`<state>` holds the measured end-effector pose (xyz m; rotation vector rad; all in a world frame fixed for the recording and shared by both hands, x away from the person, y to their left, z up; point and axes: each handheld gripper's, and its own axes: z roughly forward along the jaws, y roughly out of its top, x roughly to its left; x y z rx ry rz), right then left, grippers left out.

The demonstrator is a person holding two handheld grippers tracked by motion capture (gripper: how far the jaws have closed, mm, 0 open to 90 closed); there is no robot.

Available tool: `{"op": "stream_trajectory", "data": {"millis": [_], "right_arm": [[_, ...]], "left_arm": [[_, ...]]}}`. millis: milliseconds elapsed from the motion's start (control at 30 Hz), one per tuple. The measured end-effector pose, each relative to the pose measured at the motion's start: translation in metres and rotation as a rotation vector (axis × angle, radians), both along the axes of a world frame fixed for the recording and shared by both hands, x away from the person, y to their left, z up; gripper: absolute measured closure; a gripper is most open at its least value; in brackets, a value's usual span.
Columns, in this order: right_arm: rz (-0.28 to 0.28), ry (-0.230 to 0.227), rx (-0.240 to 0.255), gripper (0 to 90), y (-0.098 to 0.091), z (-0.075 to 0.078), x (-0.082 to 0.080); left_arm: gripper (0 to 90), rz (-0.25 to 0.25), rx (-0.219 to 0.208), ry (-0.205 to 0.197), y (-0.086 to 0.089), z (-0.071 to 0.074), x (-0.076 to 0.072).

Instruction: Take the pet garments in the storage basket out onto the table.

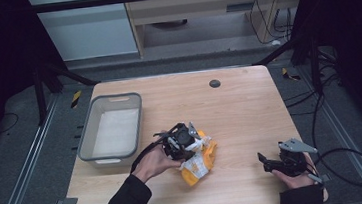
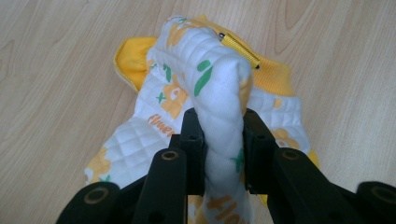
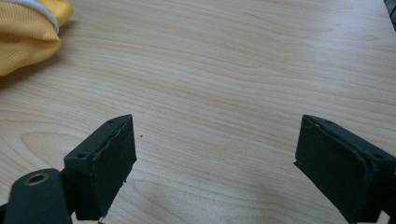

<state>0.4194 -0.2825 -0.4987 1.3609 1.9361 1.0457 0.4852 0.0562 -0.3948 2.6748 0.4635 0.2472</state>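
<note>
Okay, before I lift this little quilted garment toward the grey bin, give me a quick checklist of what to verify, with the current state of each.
1. Left claw shut on a fold of the quilted garment: ok.
2. Whole garment gathered, nothing trailing: not ok, the rest lies on the table.
3. Grey bin free of items: ok.
4. Right claw open and holding nothing: ok.
5. Path to the bin free of obstacles: ok.

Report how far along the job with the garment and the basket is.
Done: the left gripper is shut on a raised fold of the garment, the rest lying on the table. In hand: that pinch only; the right gripper is open over bare wood, apart from the cloth. Left, if the grey basket is the goal: the garment is not in it yet.
</note>
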Motion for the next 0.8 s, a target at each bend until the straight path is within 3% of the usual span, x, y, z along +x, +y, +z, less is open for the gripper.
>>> {"op": "stream_trajectory", "data": {"millis": [367, 633, 800], "right_arm": [[0.002, 0.0, 0.0, 12.1, 0.0, 0.0, 0.0], [-0.001, 0.005, 0.006, 11.9, 0.0, 0.0, 0.0], [-0.003, 0.004, 0.008, 11.8, 0.0, 0.0, 0.0]], "left_arm": [[65.5, 0.005, 0.002, 0.012, 0.001, -0.014, 0.002], [48.8, 0.007, 0.021, -0.005, 0.004, -0.021, 0.002], [36.2, 0.018, -0.002, -0.01, 0.005, -0.019, 0.002]]}}
